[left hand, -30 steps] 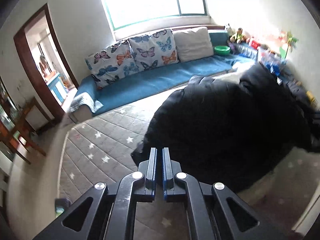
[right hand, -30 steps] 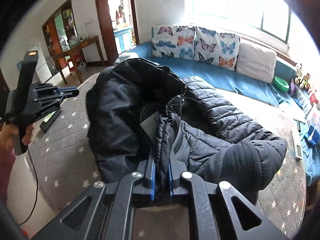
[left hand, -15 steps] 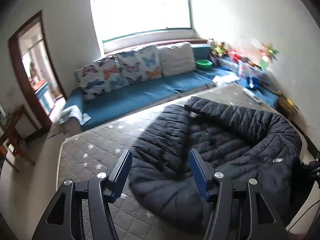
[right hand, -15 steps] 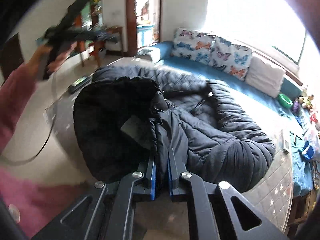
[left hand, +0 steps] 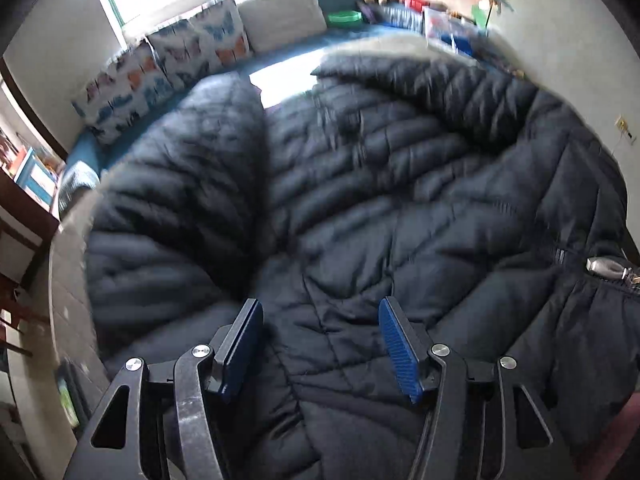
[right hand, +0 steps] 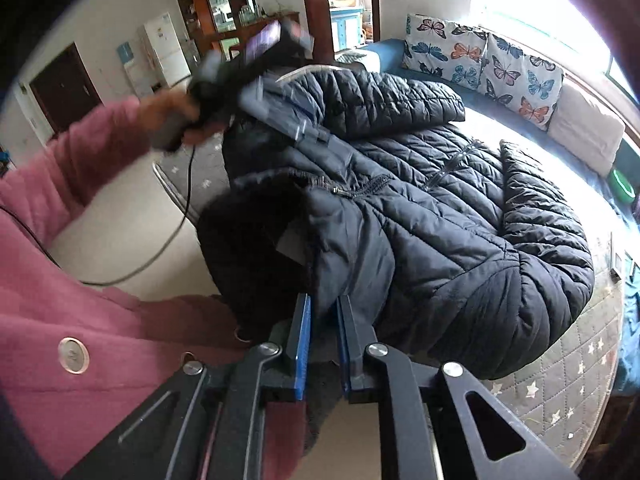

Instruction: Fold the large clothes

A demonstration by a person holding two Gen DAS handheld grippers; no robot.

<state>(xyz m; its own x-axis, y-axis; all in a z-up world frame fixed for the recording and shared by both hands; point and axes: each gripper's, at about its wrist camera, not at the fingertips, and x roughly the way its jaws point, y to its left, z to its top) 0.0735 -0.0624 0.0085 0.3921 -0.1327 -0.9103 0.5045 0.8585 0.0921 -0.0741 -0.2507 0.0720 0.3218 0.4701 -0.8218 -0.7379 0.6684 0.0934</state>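
Observation:
A large black puffer jacket (left hand: 360,200) lies spread over the grey quilted bed. My left gripper (left hand: 320,308) hovers close above its near part, pointing steeply down, open wide, with nothing between the blue pads. In the right wrist view the jacket (right hand: 440,220) has its zip front up and its hood toward me. My right gripper (right hand: 325,300) is shut on the jacket's edge beside the hood, its jaws just starting to open with the fabric still between them. The left gripper (right hand: 296,128) shows there as a blur over the jacket's far side.
A blue sofa with butterfly cushions (right hand: 480,60) runs along the window. The star-patterned mattress (right hand: 560,380) shows bare at the right. A pink sleeve (right hand: 80,160) and a black cable (right hand: 176,220) cross the left side. A green bowl (left hand: 344,18) and toys sit at the back.
My left gripper went from shut to wide open and swung in low over the jacket. The jacket went from a bunched heap to lying spread out. My right gripper kept its hold.

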